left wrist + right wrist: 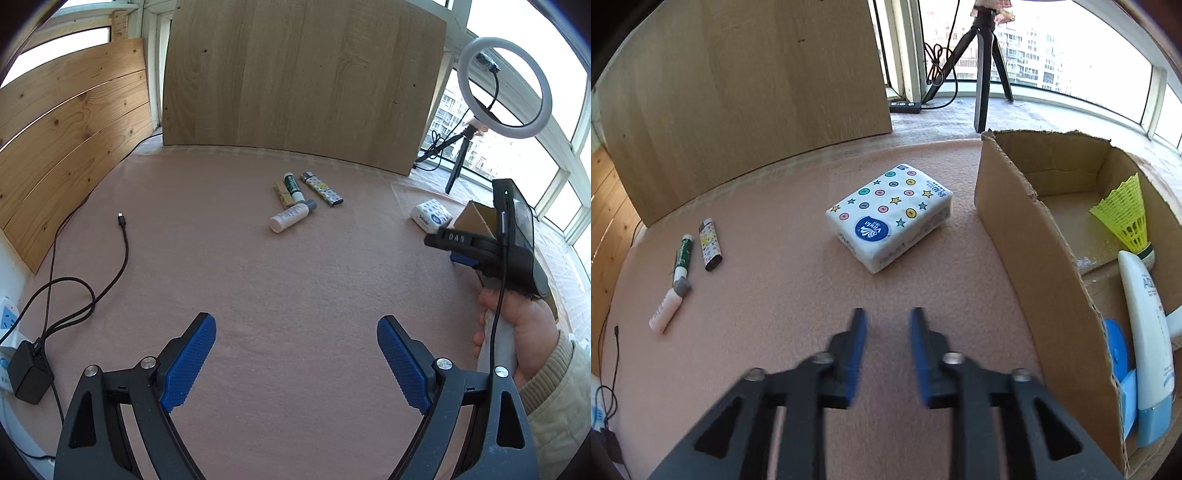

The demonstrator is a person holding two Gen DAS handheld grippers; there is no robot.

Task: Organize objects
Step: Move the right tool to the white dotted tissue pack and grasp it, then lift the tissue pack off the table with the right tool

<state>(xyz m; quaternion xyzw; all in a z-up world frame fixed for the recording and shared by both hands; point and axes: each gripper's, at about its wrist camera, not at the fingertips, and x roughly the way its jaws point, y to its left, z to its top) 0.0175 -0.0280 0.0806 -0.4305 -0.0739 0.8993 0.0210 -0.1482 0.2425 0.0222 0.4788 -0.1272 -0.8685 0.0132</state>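
Partly done, I judge: shuttlecock (1126, 218) and white tube (1148, 332) in cardboard box (1034, 236); tissue pack (890, 221), lighter (710, 245), small tubes remain on counter (783, 295); left gripper (295, 354) spread wide, right gripper (886, 354) parted, both empty.

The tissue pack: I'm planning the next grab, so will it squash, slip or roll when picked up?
The tissue pack looks soft: its wrapper bulges at the corners, so it will probably give under the pads. The glossy plastic film may be a little slippery. It lies flat on a broad face on the pink felt, so rolling seems unlikely. It is probably light for its bulk.
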